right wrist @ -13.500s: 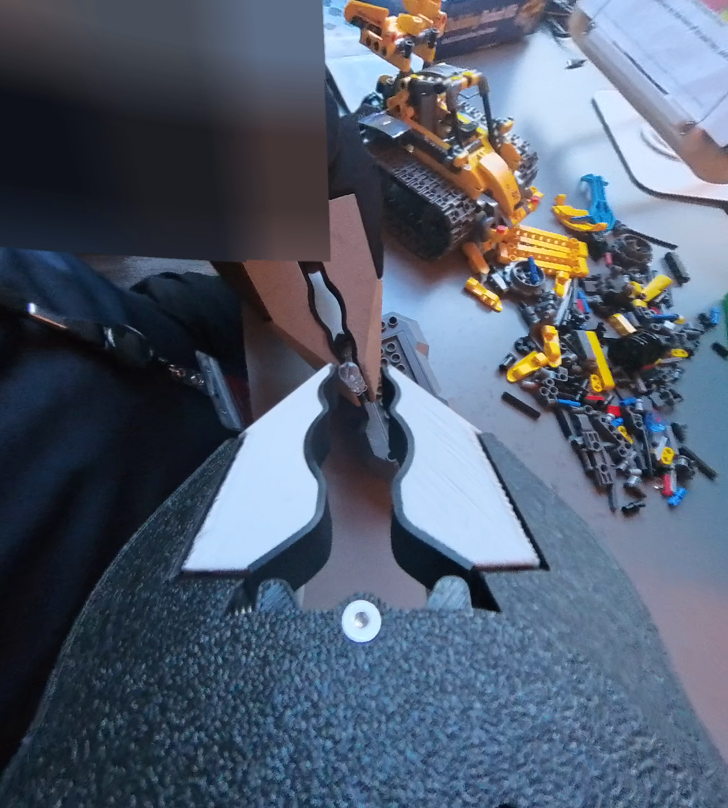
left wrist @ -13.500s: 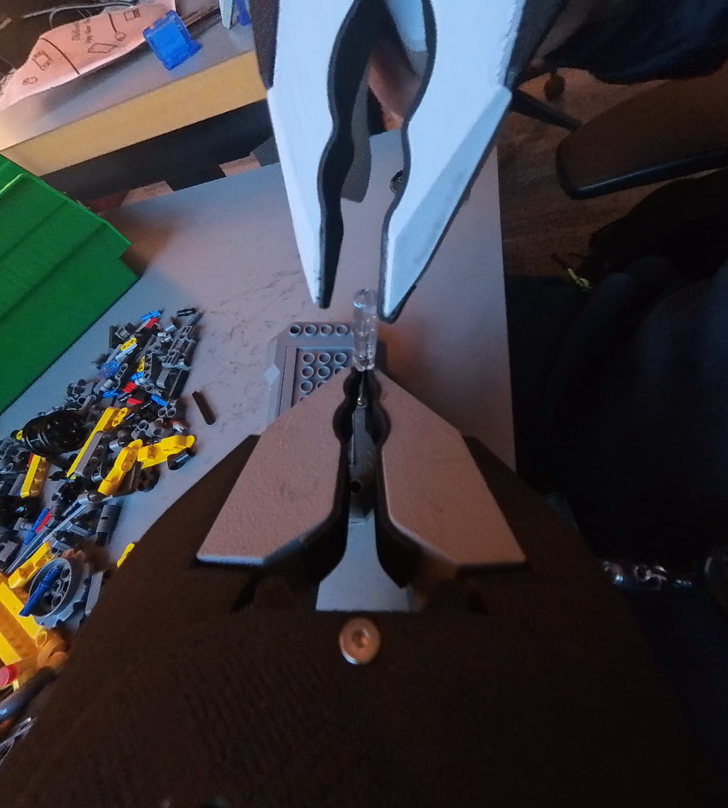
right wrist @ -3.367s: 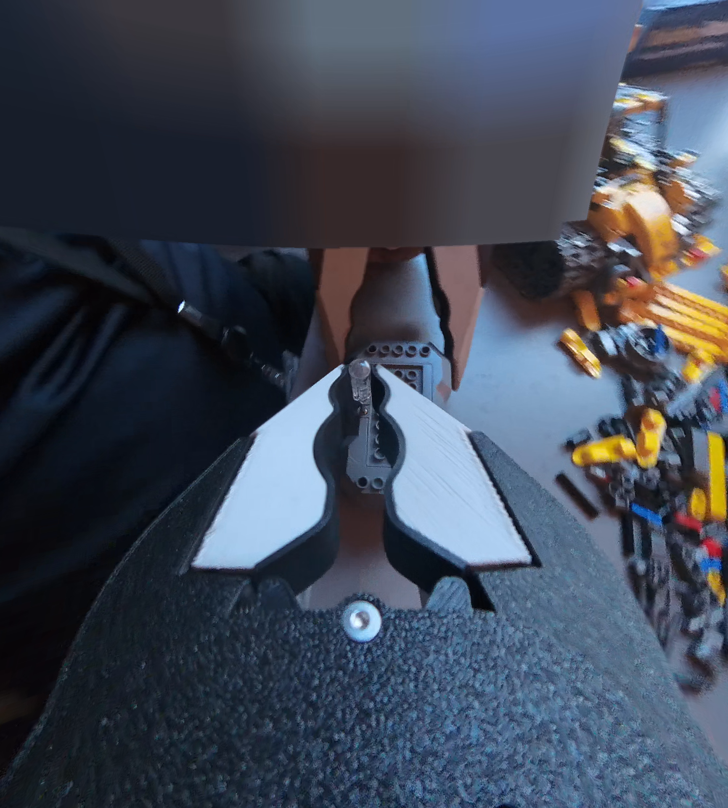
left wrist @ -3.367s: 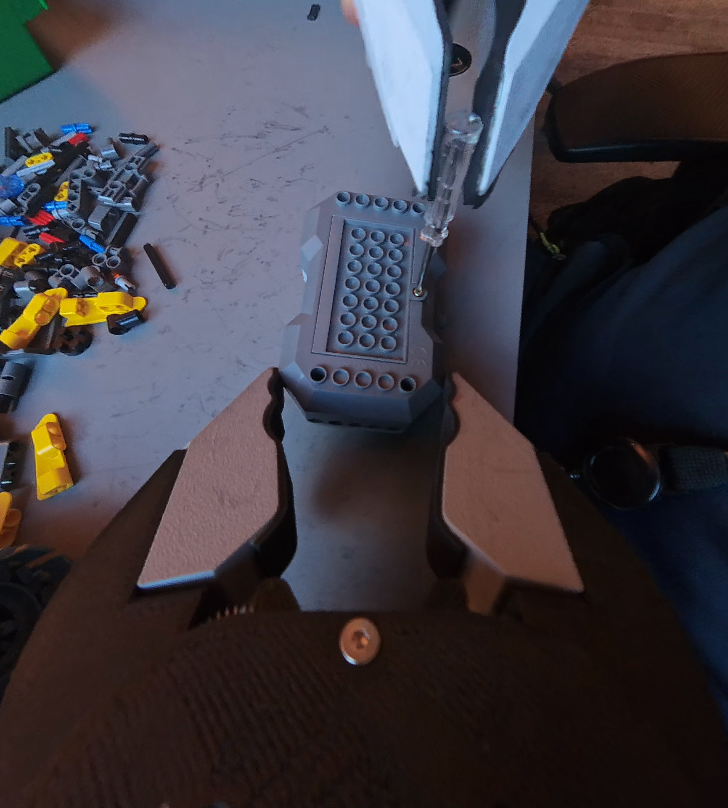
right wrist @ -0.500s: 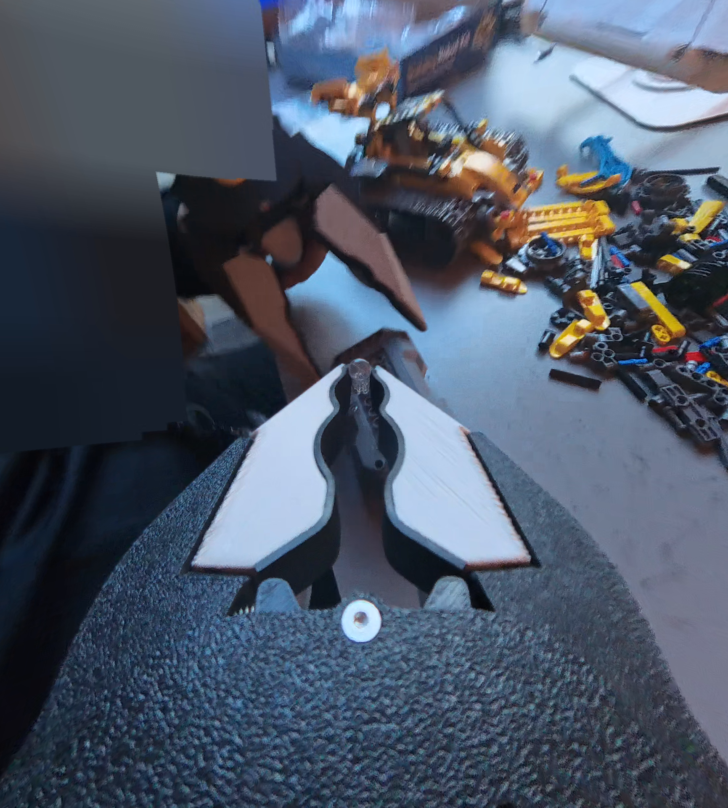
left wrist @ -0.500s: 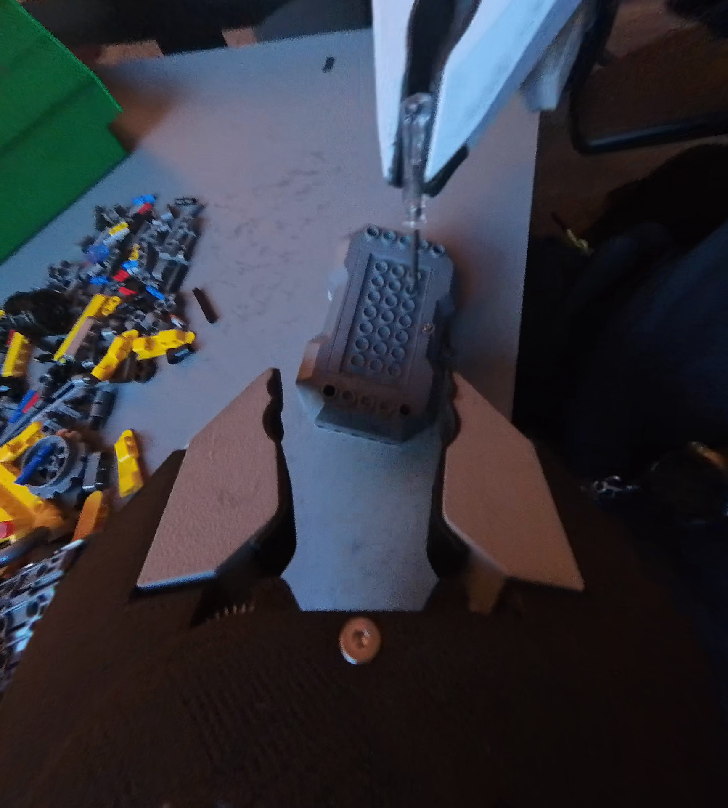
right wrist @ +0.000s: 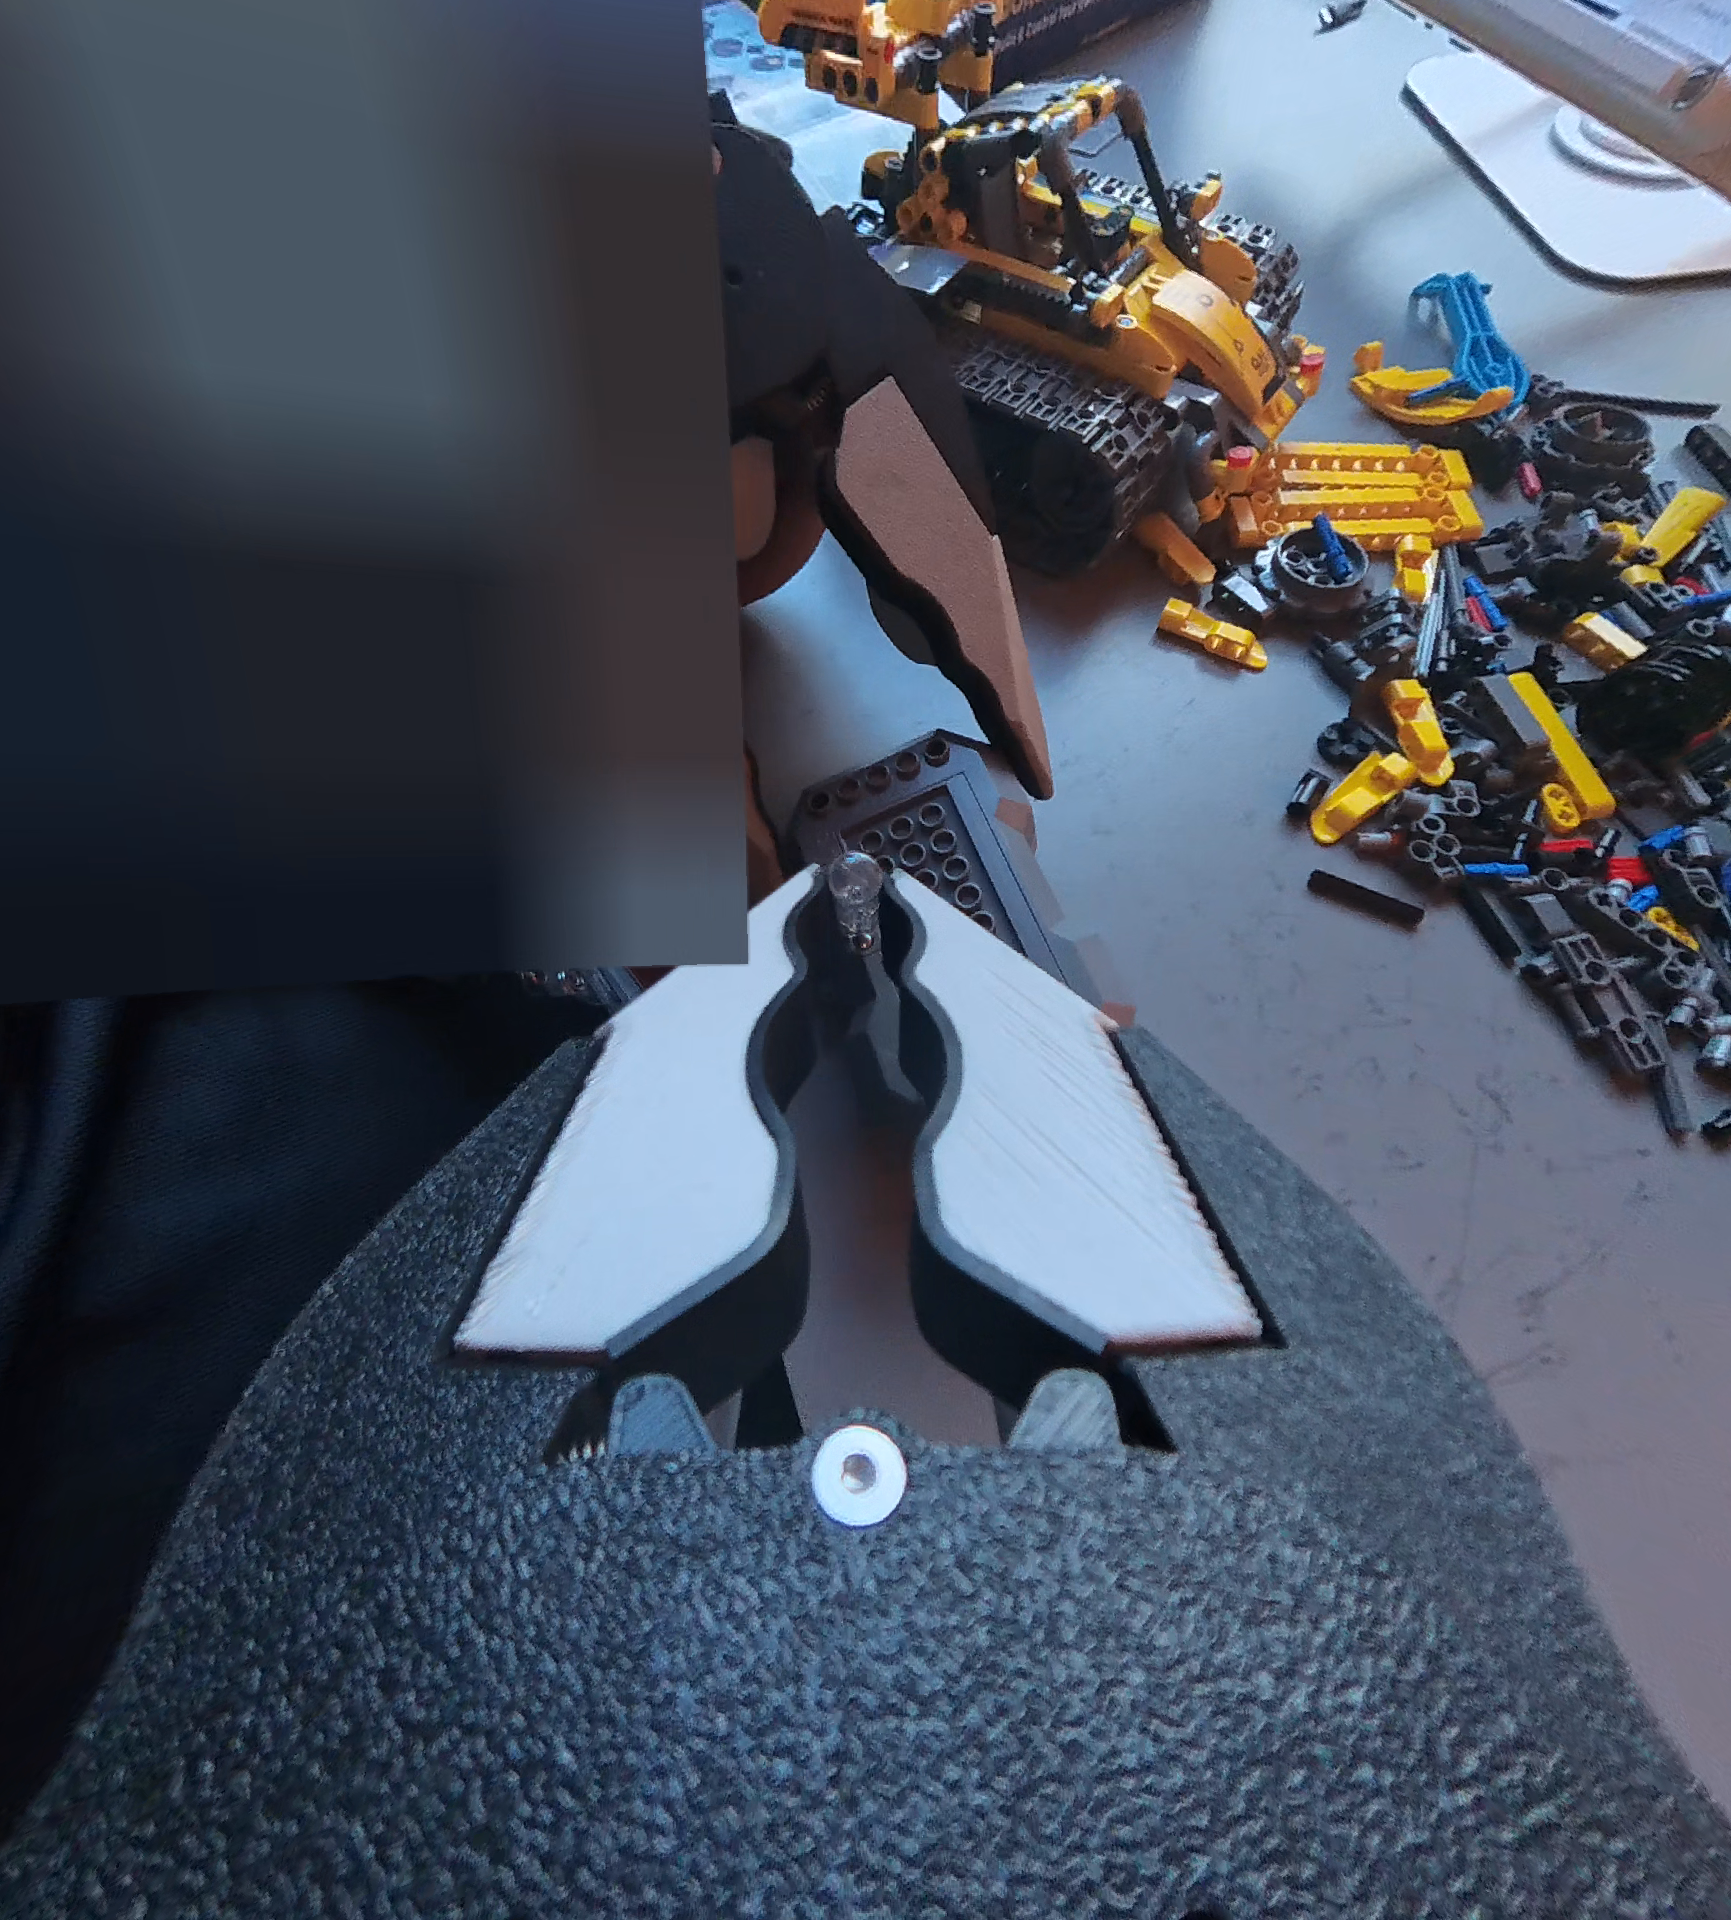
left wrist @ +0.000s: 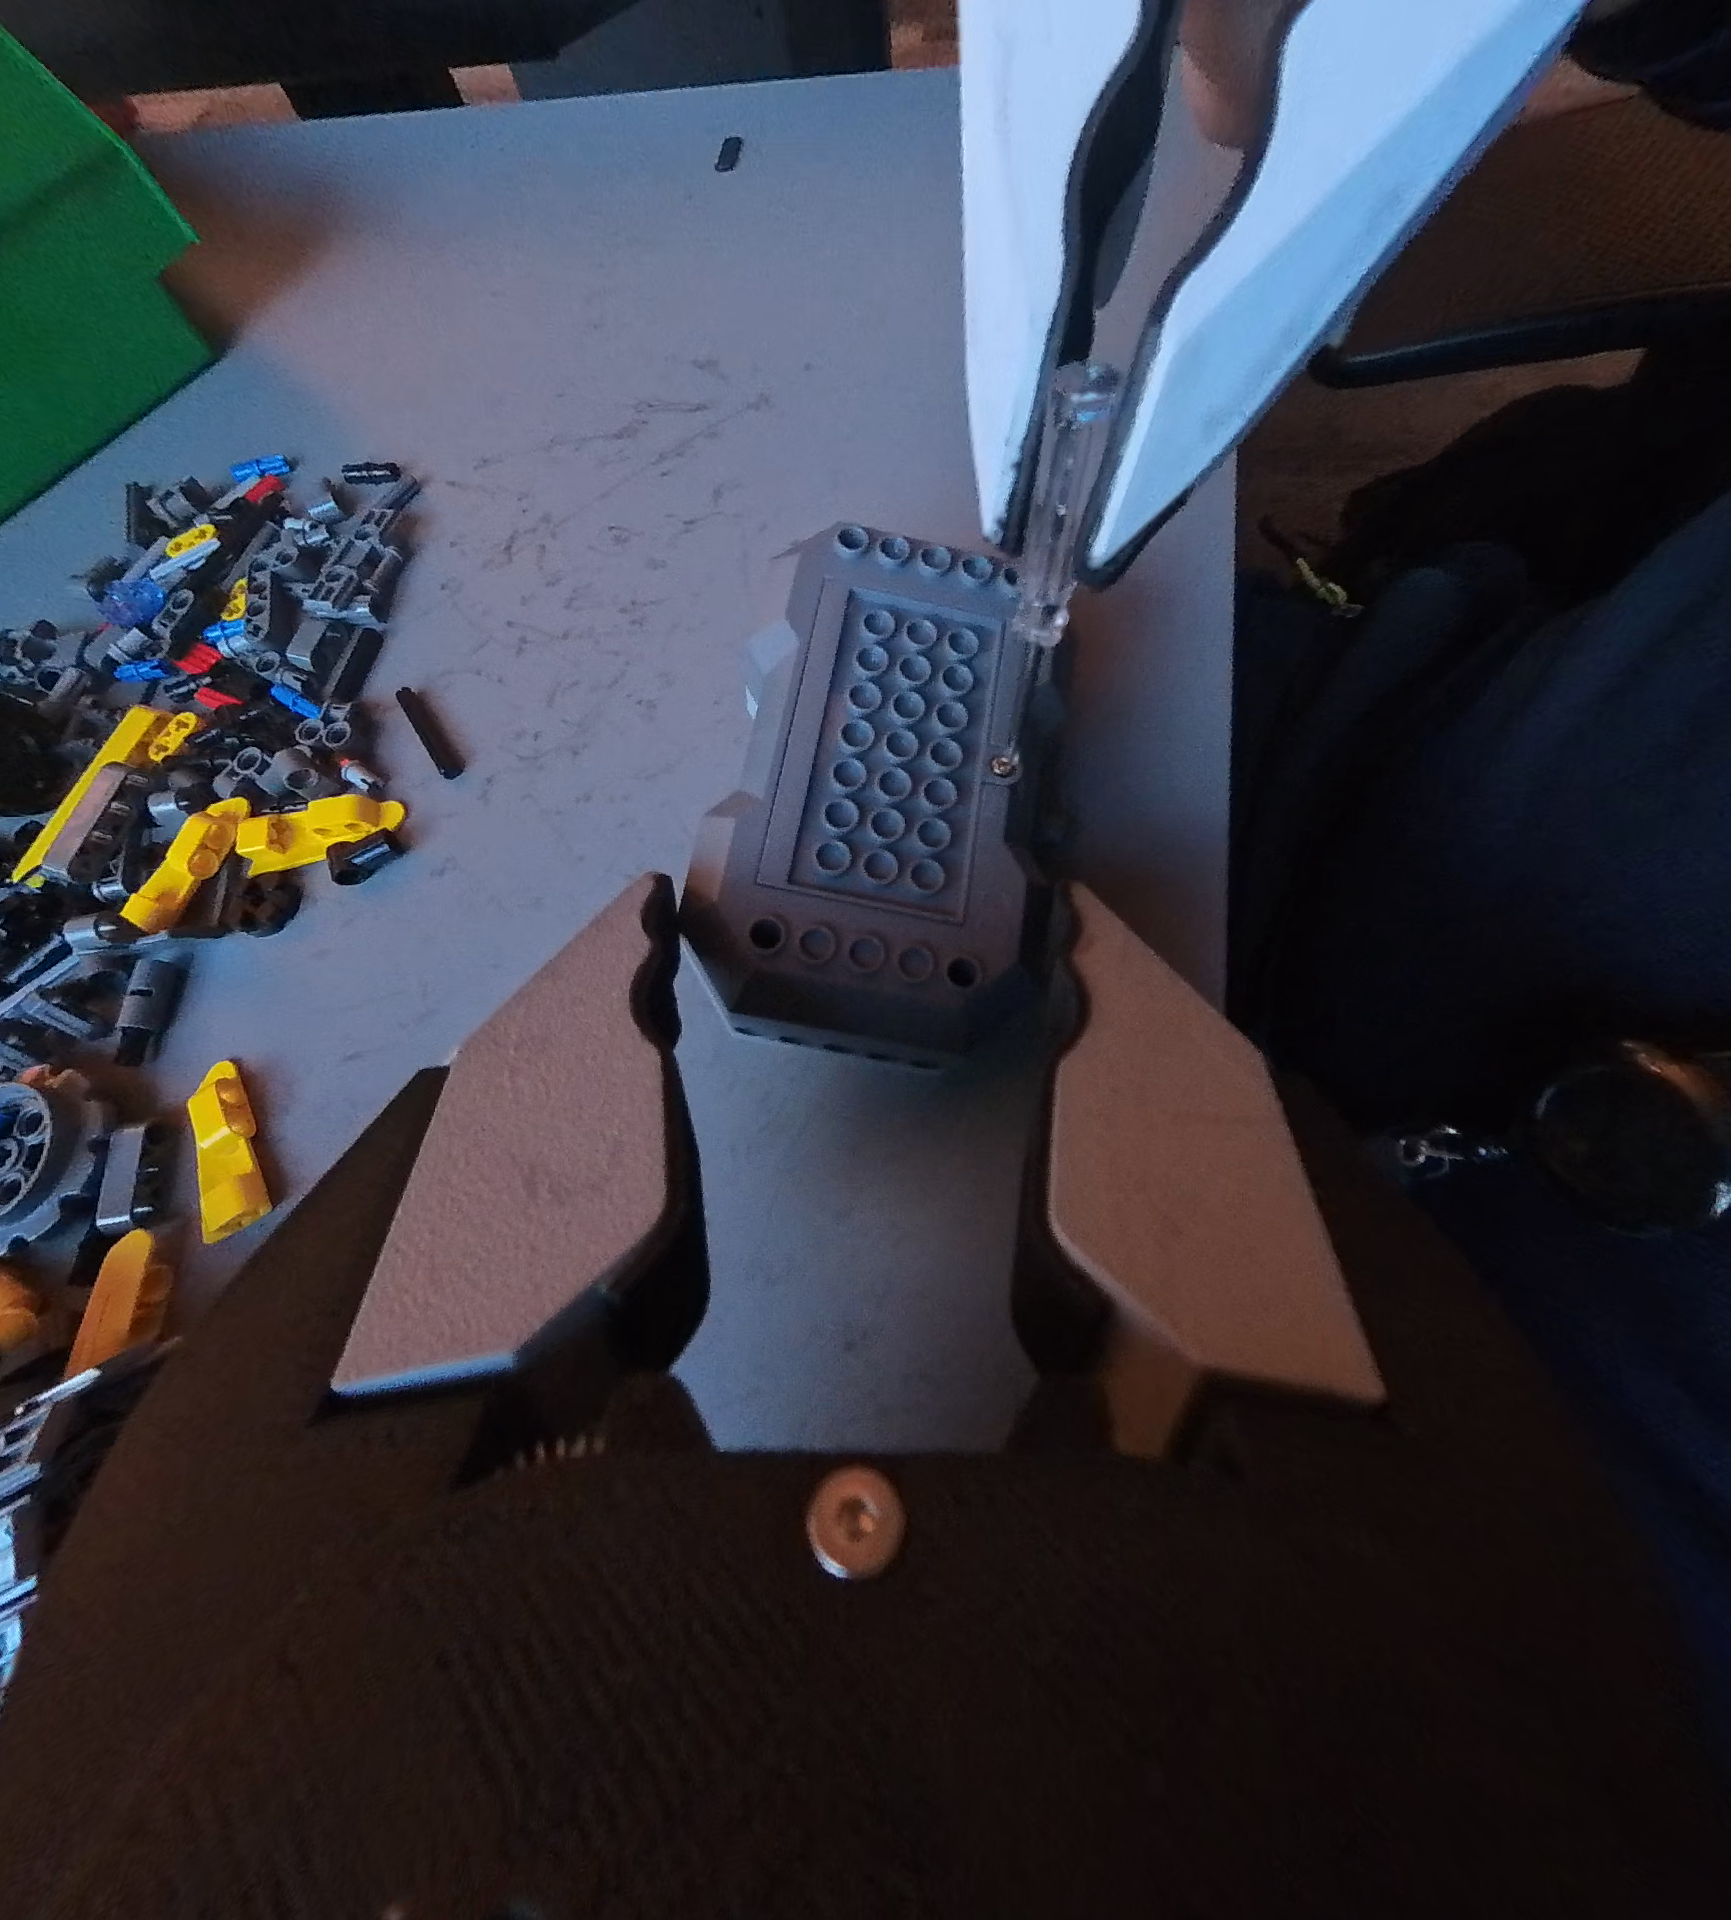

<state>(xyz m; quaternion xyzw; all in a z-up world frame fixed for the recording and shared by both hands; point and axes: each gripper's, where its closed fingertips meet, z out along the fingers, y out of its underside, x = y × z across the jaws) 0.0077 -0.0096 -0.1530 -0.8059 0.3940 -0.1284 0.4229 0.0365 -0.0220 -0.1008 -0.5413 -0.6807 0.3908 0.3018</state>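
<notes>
Left wrist view has the left hand-held gripper (left wrist: 866, 914) spread wide, its brown fingers (left wrist: 539, 1132) either side of the near end of a grey studded block (left wrist: 882, 790) lying flat on the grey worktop (left wrist: 549, 343), close to its edge; can't tell if they're touching it. Right hand-held gripper (left wrist: 1048, 540), the white one, comes down from above, pinched on a clear-handled screwdriver (left wrist: 1058, 499) whose tip sits at a small screw (left wrist: 1003, 765) on the block's right rim. Loose yellow, black and grey building pieces (left wrist: 165, 790) are piled off to the left, well apart, beside a green bin (left wrist: 9, 291). Right wrist view shows a yellow tracked toy vehicle (right wrist: 1100, 343) further back.
</notes>
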